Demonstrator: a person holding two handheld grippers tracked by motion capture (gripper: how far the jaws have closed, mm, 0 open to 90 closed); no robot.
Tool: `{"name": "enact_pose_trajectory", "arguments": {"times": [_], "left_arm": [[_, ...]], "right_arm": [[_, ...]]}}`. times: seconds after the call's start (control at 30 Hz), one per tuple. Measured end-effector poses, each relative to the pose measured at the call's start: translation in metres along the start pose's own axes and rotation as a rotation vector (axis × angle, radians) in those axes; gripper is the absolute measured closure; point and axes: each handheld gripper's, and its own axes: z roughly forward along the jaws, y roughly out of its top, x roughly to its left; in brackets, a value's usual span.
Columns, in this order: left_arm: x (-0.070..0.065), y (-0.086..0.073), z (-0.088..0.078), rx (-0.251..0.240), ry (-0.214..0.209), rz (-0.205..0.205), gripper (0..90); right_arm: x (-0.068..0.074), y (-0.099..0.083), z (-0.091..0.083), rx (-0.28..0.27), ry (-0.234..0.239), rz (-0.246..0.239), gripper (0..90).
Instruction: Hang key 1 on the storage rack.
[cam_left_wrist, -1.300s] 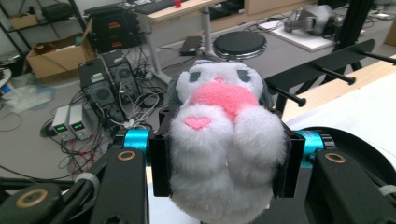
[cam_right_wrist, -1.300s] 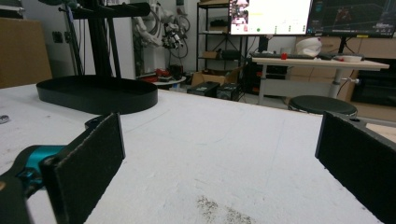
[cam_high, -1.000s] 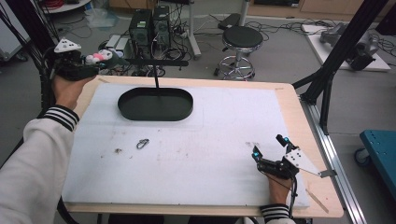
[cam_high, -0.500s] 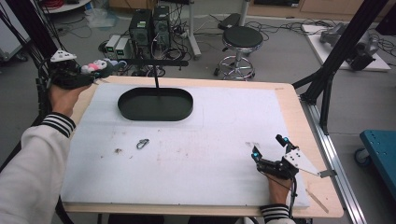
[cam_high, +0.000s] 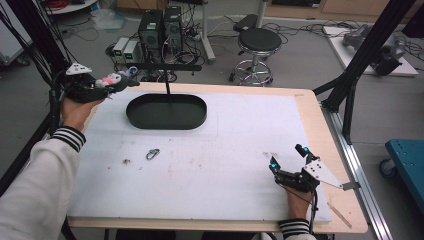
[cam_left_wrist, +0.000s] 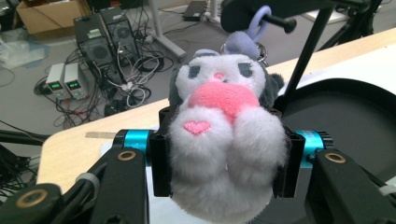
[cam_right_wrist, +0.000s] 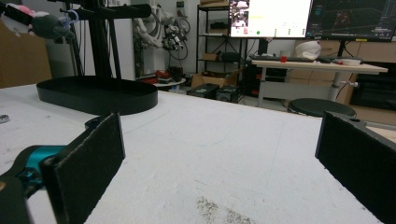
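No words or numbers can be read anywhere. The monitor (cam_right_wrist: 270, 12) in the right gripper view may carry writing, but it is too small and blurry.

Left claw (cam_high: 120, 82): raised at far-left, jaws clamped, forearm extended | Right claw (cam_high: 289, 159): low near-right, jaws wide apart.

A grey-and-white plush toy (cam_left_wrist: 224, 135) with a pink heart and lilac loop (cam_left_wrist: 256, 32) sits at frame centre; upper left in the high view, a black oval tray (cam_high: 166, 111) rests on a white mat (cam_high: 225, 160), near a black-and-white striped cuff (cam_high: 66, 138).
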Motion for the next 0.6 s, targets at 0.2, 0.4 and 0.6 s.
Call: {"name": "enact_pose_trajectory", "arguments": {"times": [0.2, 0.4, 0.6], "left_arm": [[-0.0010, -0.0014, 0.0032, 0.009, -0.009, -0.006, 52.7], [0.0031, -0.0051, 0.0046, 0.050, -0.087, -0.009, 47.8], [0.0028, -0.0071, 0.0019, 0.034, -0.126, -0.004, 34.1]], "right_arm": [[0.0000, 0.0000, 0.0001, -0.001, 0.000, 0.000, 0.6], [0.0001, 0.0000, 0.0001, -0.001, 0.000, -0.001, 0.6], [0.0003, 0.0000, 0.0001, 0.001, 0.001, -0.002, 0.7]]}}
